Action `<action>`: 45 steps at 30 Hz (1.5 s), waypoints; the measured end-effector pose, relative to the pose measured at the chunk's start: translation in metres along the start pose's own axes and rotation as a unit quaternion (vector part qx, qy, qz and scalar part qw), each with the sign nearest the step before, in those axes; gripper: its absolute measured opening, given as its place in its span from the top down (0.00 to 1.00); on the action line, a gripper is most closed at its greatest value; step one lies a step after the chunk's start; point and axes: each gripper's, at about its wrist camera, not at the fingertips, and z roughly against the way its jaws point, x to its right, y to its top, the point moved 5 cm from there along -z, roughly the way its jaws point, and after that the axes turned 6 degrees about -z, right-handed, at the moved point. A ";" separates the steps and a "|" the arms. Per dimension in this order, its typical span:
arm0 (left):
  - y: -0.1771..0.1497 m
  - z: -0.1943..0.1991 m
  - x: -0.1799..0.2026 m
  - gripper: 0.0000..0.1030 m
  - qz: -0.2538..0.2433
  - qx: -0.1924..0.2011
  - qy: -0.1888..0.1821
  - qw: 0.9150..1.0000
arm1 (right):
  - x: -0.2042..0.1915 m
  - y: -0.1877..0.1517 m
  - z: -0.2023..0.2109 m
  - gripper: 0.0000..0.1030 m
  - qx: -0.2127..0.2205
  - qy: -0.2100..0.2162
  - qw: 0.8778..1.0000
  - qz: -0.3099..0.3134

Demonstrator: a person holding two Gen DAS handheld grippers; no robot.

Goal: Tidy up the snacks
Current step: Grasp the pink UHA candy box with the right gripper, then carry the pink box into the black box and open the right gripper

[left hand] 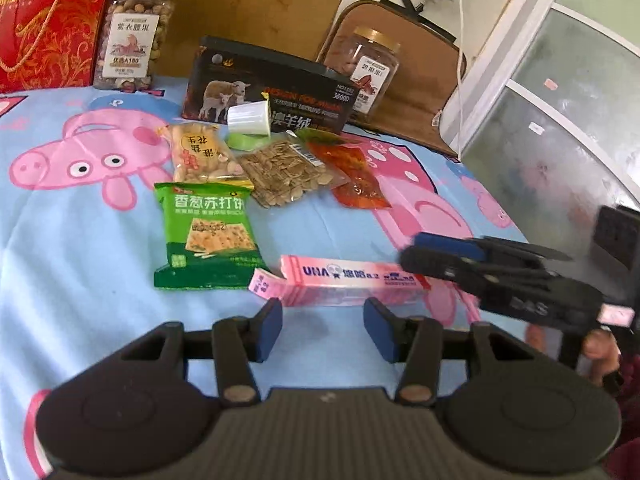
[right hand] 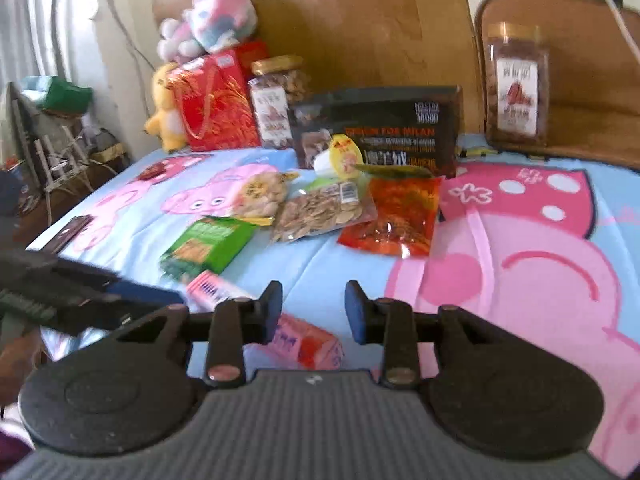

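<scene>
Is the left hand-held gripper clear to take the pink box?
Probably yes: the left hand-held gripper stands open just short of the pink box, nothing between them, though the right hand-held gripper hovers at its far end.

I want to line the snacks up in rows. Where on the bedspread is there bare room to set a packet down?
Free: the wide stretch left of the green cracker packet, and the pink-printed area right of the red packet. Crowded: the middle cluster of peanuts, seed bag and cup before the black box. The pink box blocks the near edge.
</scene>
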 end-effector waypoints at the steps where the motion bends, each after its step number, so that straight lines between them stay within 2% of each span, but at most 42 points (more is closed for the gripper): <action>1: 0.000 0.002 -0.001 0.49 0.001 0.003 0.003 1.000 | 0.000 -0.002 0.008 0.60 0.010 -0.005 1.000 0.009; 2: 0.001 0.005 -0.002 0.46 0.002 0.008 0.005 1.000 | 0.000 -0.004 0.013 0.56 0.015 -0.011 1.000 0.017; 6: 0.009 0.007 -0.010 0.39 0.011 0.018 0.012 1.000 | 0.002 -0.015 0.018 0.53 0.002 -0.006 0.999 0.050; 11: 0.016 -0.015 -0.006 0.38 0.017 0.001 -0.007 1.000 | -0.004 -0.028 0.003 0.53 -0.015 -0.017 0.995 0.099; 14: 0.015 -0.027 0.009 0.34 -0.004 -0.007 -0.010 1.000 | -0.002 -0.028 0.002 0.53 -0.015 -0.022 0.995 0.100; 18: 0.014 -0.038 0.029 0.34 -0.030 -0.016 -0.031 0.999 | 0.010 -0.031 0.012 0.53 -0.011 -0.046 0.993 0.104; 21: 0.014 -0.043 0.034 0.32 -0.045 -0.017 -0.028 0.998 | 0.017 -0.034 0.019 0.53 -0.011 -0.058 0.993 0.101; 26: 0.018 -0.042 0.030 0.31 -0.040 -0.018 -0.024 0.999 | 0.019 -0.037 0.022 0.51 -0.007 -0.059 0.992 0.110; 28: 0.020 -0.045 0.030 0.34 -0.039 -0.022 -0.027 0.999 | 0.020 -0.038 0.021 0.51 -0.005 -0.056 0.992 0.109; 29: 0.020 -0.047 0.033 0.40 -0.043 -0.028 -0.032 0.998 | 0.021 -0.038 0.021 0.52 -0.004 -0.054 0.993 0.108; 31: 0.022 -0.051 0.038 0.43 -0.062 -0.030 -0.018 0.997 | 0.021 -0.037 0.020 0.54 -0.004 -0.048 0.993 0.106; 32: 0.023 -0.051 0.040 0.46 -0.071 -0.028 -0.010 0.997 | 0.020 -0.036 0.019 0.58 -0.001 -0.058 0.992 0.109; 33: 0.026 -0.051 0.041 0.46 -0.072 -0.026 -0.009 0.997 | 0.019 -0.034 0.018 0.58 0.001 -0.069 0.991 0.115; 39: 0.068 -0.034 0.029 0.46 -0.063 0.021 0.003 0.998 | 0.014 -0.004 0.015 0.58 0.040 -0.076 0.987 0.138; 42: 0.101 -0.031 0.021 0.45 -0.071 0.055 0.025 0.996 | 0.009 0.026 0.004 0.58 0.067 -0.074 0.985 0.143; 45: 0.143 -0.036 0.010 0.46 -0.058 0.086 0.039 0.994 | 0.012 0.061 -0.014 0.58 0.094 -0.084 0.980 0.155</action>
